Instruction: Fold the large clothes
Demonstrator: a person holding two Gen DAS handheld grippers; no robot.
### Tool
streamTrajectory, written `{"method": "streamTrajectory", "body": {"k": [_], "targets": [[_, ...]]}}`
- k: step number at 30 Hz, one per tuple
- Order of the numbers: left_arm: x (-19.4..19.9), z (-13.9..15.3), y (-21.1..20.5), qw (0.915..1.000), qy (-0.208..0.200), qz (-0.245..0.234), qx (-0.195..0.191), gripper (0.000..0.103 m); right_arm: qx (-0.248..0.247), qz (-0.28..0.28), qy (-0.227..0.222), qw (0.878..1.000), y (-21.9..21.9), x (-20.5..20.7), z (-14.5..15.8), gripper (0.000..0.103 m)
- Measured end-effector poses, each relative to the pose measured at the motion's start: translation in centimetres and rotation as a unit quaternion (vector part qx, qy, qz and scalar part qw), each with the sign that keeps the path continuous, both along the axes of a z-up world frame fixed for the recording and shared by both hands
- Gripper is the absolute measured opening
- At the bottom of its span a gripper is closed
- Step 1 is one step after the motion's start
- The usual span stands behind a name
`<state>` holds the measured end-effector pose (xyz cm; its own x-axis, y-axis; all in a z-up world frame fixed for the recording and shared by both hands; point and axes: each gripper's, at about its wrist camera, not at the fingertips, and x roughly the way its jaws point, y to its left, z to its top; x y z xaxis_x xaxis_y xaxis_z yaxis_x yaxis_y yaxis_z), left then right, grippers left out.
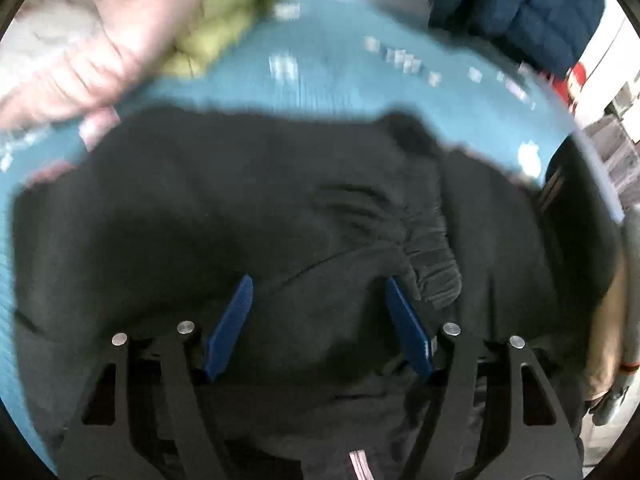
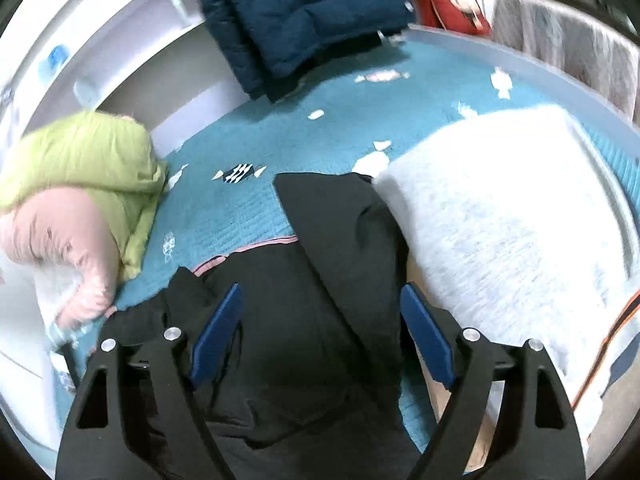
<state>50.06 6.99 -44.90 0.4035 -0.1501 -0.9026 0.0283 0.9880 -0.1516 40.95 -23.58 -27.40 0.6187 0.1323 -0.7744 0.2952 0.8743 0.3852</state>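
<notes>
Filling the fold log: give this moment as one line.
stage: mid-fold | left gripper: open above black fabric garment | right gripper: open above it | surface: teal quilted bedspread

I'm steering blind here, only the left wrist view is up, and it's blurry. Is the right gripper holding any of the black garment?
Observer: No. The right gripper is open above the black garment, pads clear of the cloth.
Operator: What's beside the garment on that side?
Observer: A white-grey folded item lies against its right edge in the right wrist view.
Operator: Any trim to find the hem by?
Observer: A pink trimmed edge runs along the garment on the teal bedcover.
</notes>
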Motion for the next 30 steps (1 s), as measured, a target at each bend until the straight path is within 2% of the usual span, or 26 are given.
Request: {"method": "streamTrajectory", "body": {"k": [3, 7, 8, 10, 12, 13, 14, 15, 17, 21, 26, 28, 29, 30], "targets": [[-0.1, -0.6, -0.8, 0.9999, 0.004, 0.0, 0.012, 0.068, 0.005, -0.002, 0.011, 1.0, -0.5, 1.5, -0.4, 0.078], [-0.7, 0.0, -1.6, 0.9999, -0.003, -0.013, 0.008, 0.068, -0.057, 0.03, -0.004, 0.998, -0.5, 5.4, 2.5, 0.081], [-1.0, 0.0, -1.8, 0.9998, -0.005, -0.017, 0.01, 0.068, -0.065, 0.022, 0.011, 0.998, -1.4, 7.1, 2.7, 0.081], [-1.3, -0.2, -2.0, 0.9997, -0.008, -0.021, 0.01, 0.068, -0.039, 0.015, 0.042, 0.998, -3.5, 10.0, 2.0, 0.081], [-1.1, 0.0, -2.2, 0.9997, -0.012, -0.021, 0.005, 0.068, -0.062, 0.016, 0.101, 0.993, -4.8, 13.2, 1.1, 0.081], [-1.0, -0.1, -2.4, 0.9996, -0.012, -0.023, 0.005, 0.068, -0.072, 0.033, 0.142, 0.987, -5.4, 15.5, 0.0, 0.081], [-1.0, -0.2, -2.3, 0.9996, -0.013, -0.024, 0.005, 0.068, -0.068, 0.035, 0.175, 0.982, -6.1, 16.6, -1.1, 0.081], [-0.9, -0.1, -2.3, 0.9996, -0.014, -0.023, 0.005, 0.068, -0.056, 0.032, 0.232, 0.97, -7.1, 18.2, -3.2, 0.081], [-1.2, 0.0, -2.3, 0.9996, -0.014, -0.023, 0.004, 0.068, -0.053, 0.037, 0.299, 0.952, -8.2, 19.6, -6.1, 0.081], [-1.3, 0.2, -2.1, 0.9996, -0.013, -0.023, -0.001, 0.068, -0.03, 0.041, 0.373, 0.926, -9.5, 20.0, -9.6, 0.081], [-1.1, 0.4, -2.1, 0.9997, -0.011, -0.021, 0.004, 0.068, -0.013, 0.044, 0.39, 0.92, -10.0, 19.7, -11.1, 0.082], [-1.1, 0.7, -2.2, 0.9997, -0.014, -0.021, 0.006, 0.068, -0.005, 0.044, 0.383, 0.923, -9.7, 19.5, -11.7, 0.082], [-1.2, 0.8, -2.1, 0.9997, -0.015, -0.021, 0.005, 0.068, -0.008, 0.038, 0.371, 0.928, -9.6, 19.4, -11.7, 0.078], [-1.3, 1.0, -2.1, 0.9997, -0.016, -0.019, 0.002, 0.068, -0.011, 0.034, 0.363, 0.931, -9.6, 19.2, -11.7, 0.06]]}}
